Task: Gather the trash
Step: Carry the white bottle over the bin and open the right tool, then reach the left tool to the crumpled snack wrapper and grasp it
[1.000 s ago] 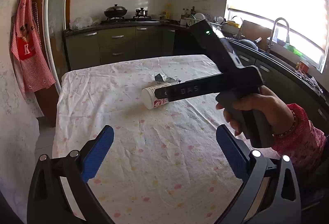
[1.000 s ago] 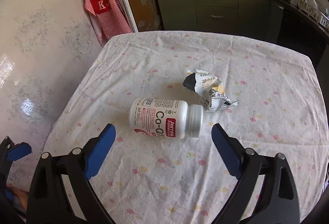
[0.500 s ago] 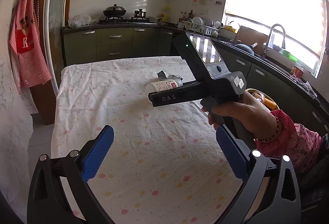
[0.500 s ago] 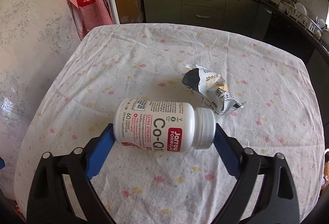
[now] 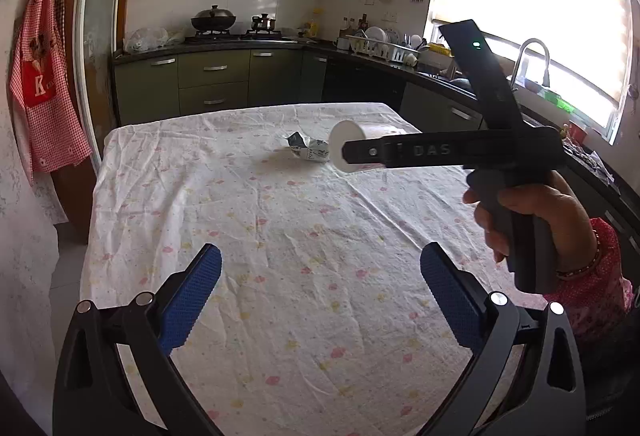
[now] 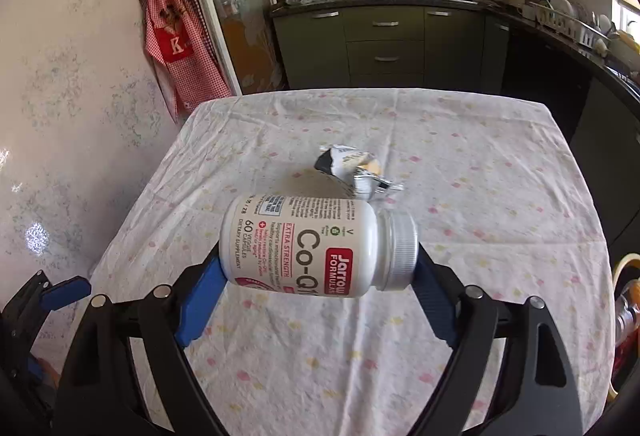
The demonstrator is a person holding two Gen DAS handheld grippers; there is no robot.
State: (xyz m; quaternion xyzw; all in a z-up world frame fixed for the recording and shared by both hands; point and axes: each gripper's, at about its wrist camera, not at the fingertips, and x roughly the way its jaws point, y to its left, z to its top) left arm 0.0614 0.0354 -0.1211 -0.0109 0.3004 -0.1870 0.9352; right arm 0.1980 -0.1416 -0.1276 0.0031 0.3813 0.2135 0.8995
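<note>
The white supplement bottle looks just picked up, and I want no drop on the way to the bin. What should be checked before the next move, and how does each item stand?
1. Grip: the white plastic supplement bottle lies sideways, clamped end to end in the right gripper, base on one blue pad, cap on the other: ok.
2. Lift: the bottle hangs clear of the flowered tablecloth: ok.
3. Ribbed cap screwed tight: cannot tell.
4. Left gripper free: open, nothing between its pads: ok.
5. Crumpled foil wrapper collected: lies on the cloth: not ok.
6. Bin located: none recognisable in either view: cannot tell.
</note>
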